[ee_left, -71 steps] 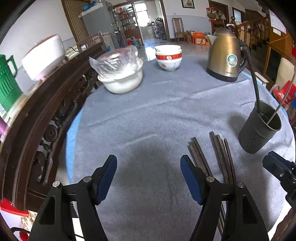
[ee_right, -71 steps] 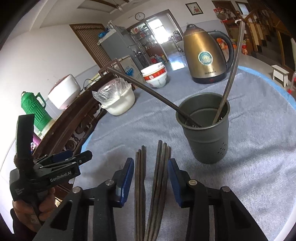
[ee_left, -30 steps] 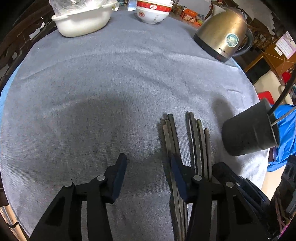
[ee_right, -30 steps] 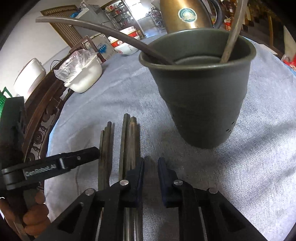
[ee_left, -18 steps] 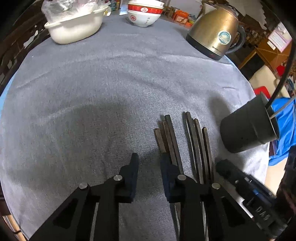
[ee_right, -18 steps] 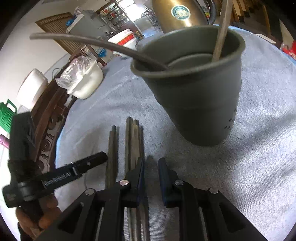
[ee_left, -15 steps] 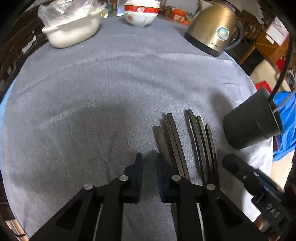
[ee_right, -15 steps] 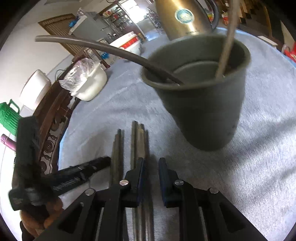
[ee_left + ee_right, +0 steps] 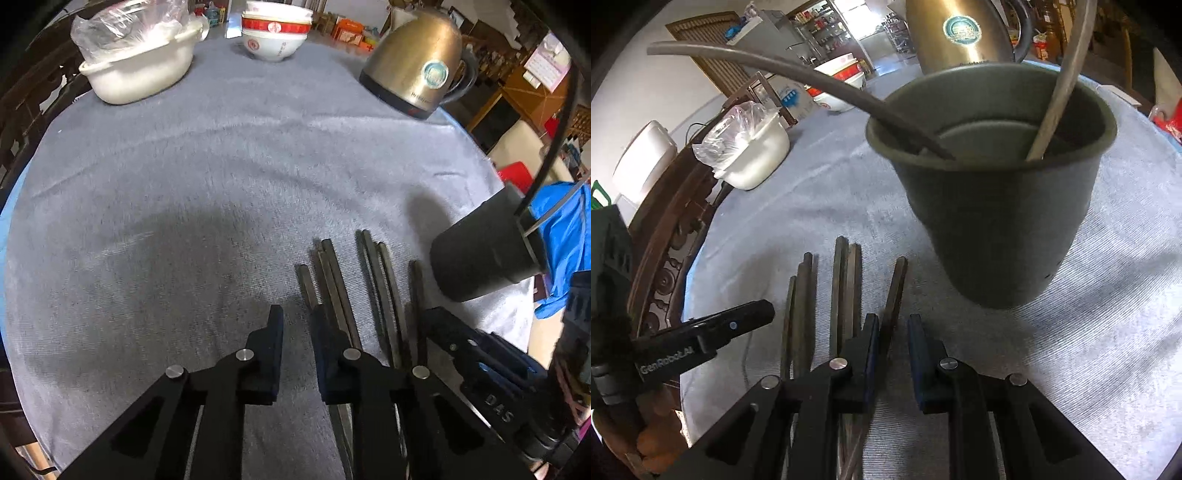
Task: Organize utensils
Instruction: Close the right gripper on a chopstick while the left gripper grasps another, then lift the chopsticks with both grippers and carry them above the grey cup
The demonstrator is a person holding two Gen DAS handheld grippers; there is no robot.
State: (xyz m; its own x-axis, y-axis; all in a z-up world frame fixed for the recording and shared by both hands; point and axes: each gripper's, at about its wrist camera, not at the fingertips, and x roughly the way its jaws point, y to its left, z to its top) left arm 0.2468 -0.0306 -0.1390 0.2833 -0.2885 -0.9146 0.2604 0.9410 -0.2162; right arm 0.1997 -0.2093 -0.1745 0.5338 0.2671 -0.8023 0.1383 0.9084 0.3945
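Several dark chopsticks (image 9: 380,280) lie side by side on the grey tablecloth (image 9: 221,177); they also show in the right wrist view (image 9: 846,288). A dark green utensil cup (image 9: 993,206) stands just right of them and holds two long utensils; in the left wrist view the cup (image 9: 484,254) is at the right. My left gripper (image 9: 297,325) is nearly shut and low over the cloth, its right finger lying over the leftmost chopsticks, with nothing seen between the fingers. My right gripper (image 9: 892,328) is nearly shut, and one chopstick (image 9: 895,291) runs down between its fingertips.
A gold kettle (image 9: 417,74) stands at the back right. Stacked red-and-white bowls (image 9: 275,33) and a white basin with a plastic bag (image 9: 140,62) are at the back. A dark wooden chair back (image 9: 672,236) borders the table's left side. The table edge is close on the right.
Both grippers have closed from wide open to nearly shut and dropped towards the chopsticks. One chopstick on the right has splayed away from its group.
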